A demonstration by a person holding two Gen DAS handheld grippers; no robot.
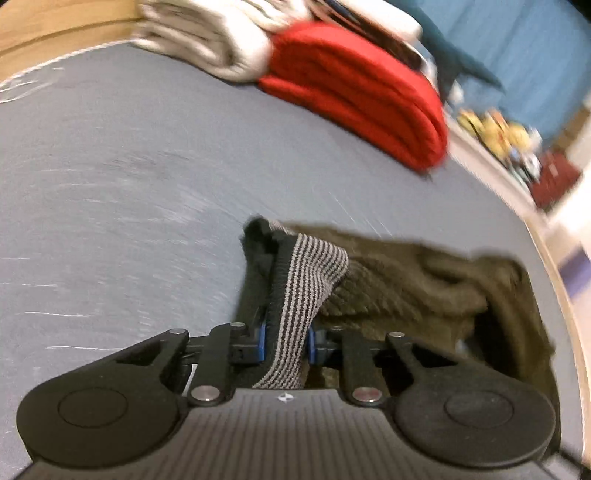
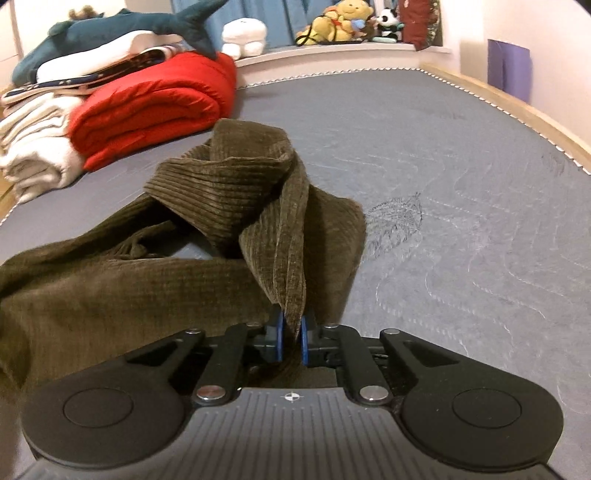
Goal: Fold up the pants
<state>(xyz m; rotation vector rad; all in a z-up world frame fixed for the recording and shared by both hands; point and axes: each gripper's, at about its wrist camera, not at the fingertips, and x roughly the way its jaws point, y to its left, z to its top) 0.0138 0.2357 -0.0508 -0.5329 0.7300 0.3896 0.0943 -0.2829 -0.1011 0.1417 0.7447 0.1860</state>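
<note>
Olive-brown corduroy pants (image 2: pixel 110 280) lie bunched on a grey mattress (image 2: pixel 461 184). My right gripper (image 2: pixel 291 341) is shut on a fold of the corduroy, which rises in a peak ahead of it. My left gripper (image 1: pixel 286 341) is shut on the pants' striped grey-and-black waistband (image 1: pixel 306 280), with the rest of the pants (image 1: pixel 424 291) heaped to its right. The left wrist view is motion-blurred.
A folded red blanket (image 2: pixel 155 103) and white folded bedding (image 2: pixel 37 155) sit at the far left of the mattress, with a plush shark (image 2: pixel 110 33) on top. Stuffed toys (image 2: pixel 343 18) line a sill behind. A wooden bed edge (image 2: pixel 517 110) runs along the right.
</note>
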